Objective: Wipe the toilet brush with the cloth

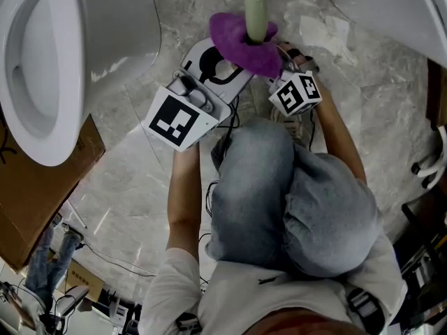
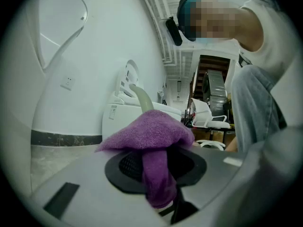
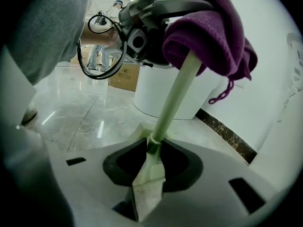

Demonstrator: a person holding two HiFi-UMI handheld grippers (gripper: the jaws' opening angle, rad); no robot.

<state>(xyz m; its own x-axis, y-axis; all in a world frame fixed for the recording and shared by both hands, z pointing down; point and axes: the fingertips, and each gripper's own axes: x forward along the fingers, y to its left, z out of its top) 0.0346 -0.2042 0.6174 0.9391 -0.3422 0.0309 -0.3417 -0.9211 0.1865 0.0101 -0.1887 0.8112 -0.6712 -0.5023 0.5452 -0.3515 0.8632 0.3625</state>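
Toilet brush (image 3: pixel 173 97): one, pale green. It is held off the marble floor (image 1: pixel 133 180), in front of the person's knees. Only the shaft and one flat end show. The shaft runs out of the top of the head view, and no bristle head is in sight in any view.

Right tongs (image 3: pixel 149 174): closed on the flat end of the brush, pads pressing it from both sides, with the shaft rising away from them at a slant.

Cloth (image 3: pixel 215 30): one, purple, fuzzy. It is bunched round the shaft well up from the right tongs, so it touches the brush. A loose thread hangs from its edge.

Left tongs (image 2: pixel 160 193): closed on a fold of the cloth, the rest of which mushrooms out over the tips and onto the shaft.

Progress, as a judgement: wiping is under way, with both items gripped and the cloth on the shaft. The stretch of shaft between cloth and right tongs looks clean, with no visible smears. I cannot tell how much beyond the cloth has been wiped, and the head end is left to check.

Count: brush 1, cloth 1, tongs 2 (each with a marker cube).

Surroundings: one toilet (image 1: pixel 28 138) to the left in the head view, and one cardboard box (image 1: pixel 35 208) beside it.
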